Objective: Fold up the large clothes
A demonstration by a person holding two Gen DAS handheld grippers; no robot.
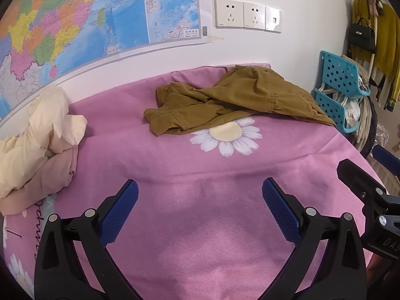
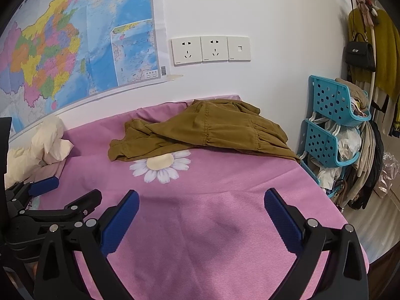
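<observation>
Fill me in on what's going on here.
A person is holding two handheld grippers over a pink bedsheet, about to fold clothes. The left gripper and right gripper are both open and empty, apart from any garment. A crumpled brown garment lies at the far side near the wall, partly over a printed daisy. A cream cloth pile sits at the left.

Background only: pink bedsheet (image 1: pixel 200 225) with a white daisy print (image 1: pixel 226 135). Colourful wall map (image 1: pixel 75 17) taped above the bed, left side. Three white wall plates (image 1: pixel 247 16) right of the map: two sockets, one data port. Two stacked turquoise perforated baskets (image 2: pixel 330 125) beside the bed's right edge, stuffed with bags and fabric. Black handbag (image 2: pixel 360 52) and mustard garment (image 2: pixel 385 57) hanging far right, plush toy (image 2: pixel 366 7) above them.
</observation>
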